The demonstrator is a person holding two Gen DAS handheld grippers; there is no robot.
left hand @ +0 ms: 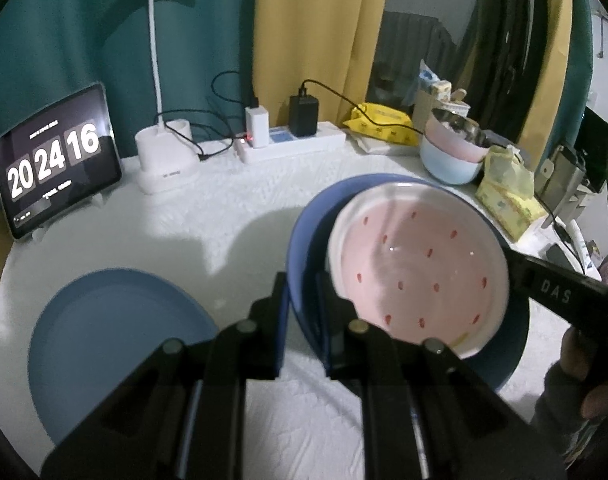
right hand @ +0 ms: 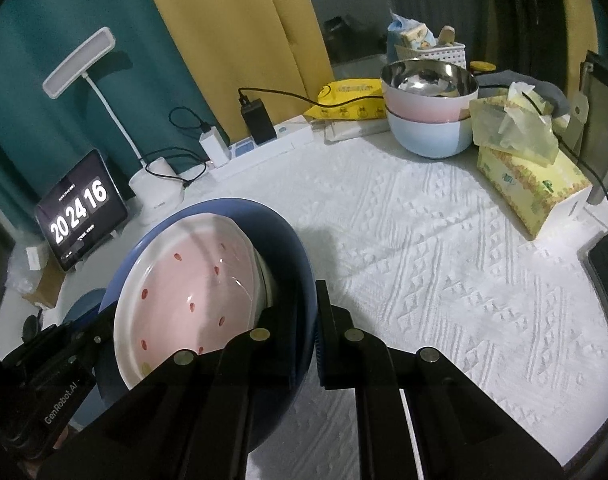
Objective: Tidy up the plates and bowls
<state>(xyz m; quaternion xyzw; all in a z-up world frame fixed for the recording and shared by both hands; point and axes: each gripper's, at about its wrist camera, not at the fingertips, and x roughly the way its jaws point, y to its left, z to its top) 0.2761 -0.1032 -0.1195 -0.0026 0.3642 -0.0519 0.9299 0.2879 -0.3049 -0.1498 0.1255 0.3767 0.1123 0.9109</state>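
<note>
Carrying a stack between two grips was the step in hand: left hand-held gripper (left hand: 302,312) clamped shut on the near-left rim of the big blue bowl (left hand: 304,236), right hand-held gripper (right hand: 306,320) clamped shut on the opposite rim of that same bowl. Held tilted and apparently just clear of the table (right hand: 424,240), with the pink speckled plate (left hand: 420,268) lying slanted inside it and leaning toward the left grip. Off to the left of the blue bowl lay a flat blue plate (left hand: 116,344) on the cloth; well beyond the bowl, at the far right edge by the tissue box (right hand: 532,184), stood the stacked pastel bowls (right hand: 428,120) with a steel one on top. Judged as mid-transfer, not yet set down. Next move called for levelling both wrists together so the pink plate would not slide out, then lowering evenly onto a chosen spot, probably the blue plate, before loosening either grip.
</note>
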